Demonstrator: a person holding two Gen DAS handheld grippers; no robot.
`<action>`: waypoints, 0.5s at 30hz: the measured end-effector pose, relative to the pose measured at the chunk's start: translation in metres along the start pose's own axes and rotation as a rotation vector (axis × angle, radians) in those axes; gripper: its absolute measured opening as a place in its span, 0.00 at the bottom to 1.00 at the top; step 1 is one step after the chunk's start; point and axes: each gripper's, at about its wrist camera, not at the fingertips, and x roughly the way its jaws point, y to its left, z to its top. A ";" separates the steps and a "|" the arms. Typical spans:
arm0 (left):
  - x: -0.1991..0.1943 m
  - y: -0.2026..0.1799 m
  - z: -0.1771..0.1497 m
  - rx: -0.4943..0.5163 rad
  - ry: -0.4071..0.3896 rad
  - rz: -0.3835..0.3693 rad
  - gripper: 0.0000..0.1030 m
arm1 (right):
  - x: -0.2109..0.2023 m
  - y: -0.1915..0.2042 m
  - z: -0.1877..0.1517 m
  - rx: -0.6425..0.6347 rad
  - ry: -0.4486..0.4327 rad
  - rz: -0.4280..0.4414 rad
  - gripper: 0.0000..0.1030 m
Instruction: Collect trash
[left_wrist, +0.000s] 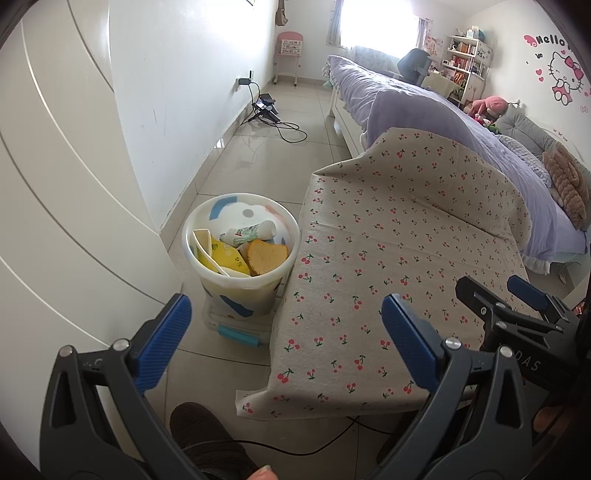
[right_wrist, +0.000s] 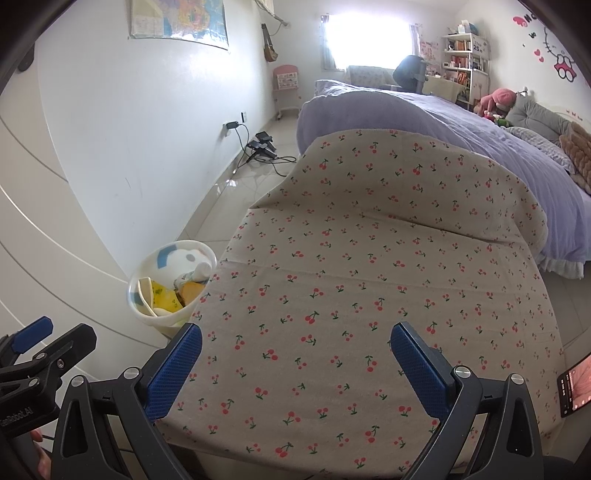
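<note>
The right gripper (right_wrist: 295, 354) hangs over a table covered by a cherry-print cloth (right_wrist: 369, 266), its blue fingers (right_wrist: 175, 369) spread wide with nothing between them. Just beside the table's left edge, a white bin (right_wrist: 147, 312) on the tiled floor holds a yellow packet (right_wrist: 164, 297), an orange piece (right_wrist: 192, 290) and a small white bottle (right_wrist: 195, 271). The left gripper (right_wrist: 33, 350) shows at the lower left edge, and a purple bed (right_wrist: 424, 114) lies beyond the table.

A cherry-print cloth (right_wrist: 369, 295) covers the table, and the bin (left_wrist: 240, 258) stands on the tiled floor (left_wrist: 258, 155) beside it.
</note>
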 end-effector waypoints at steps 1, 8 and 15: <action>0.000 -0.001 0.000 -0.001 -0.001 -0.002 0.99 | 0.000 0.000 0.000 0.000 0.000 0.000 1.00; 0.002 -0.002 -0.001 -0.007 0.009 -0.014 0.99 | 0.000 0.000 0.000 0.000 0.001 -0.001 1.00; 0.002 -0.005 -0.001 0.001 0.005 -0.011 0.99 | 0.000 -0.002 0.000 0.006 -0.002 -0.003 1.00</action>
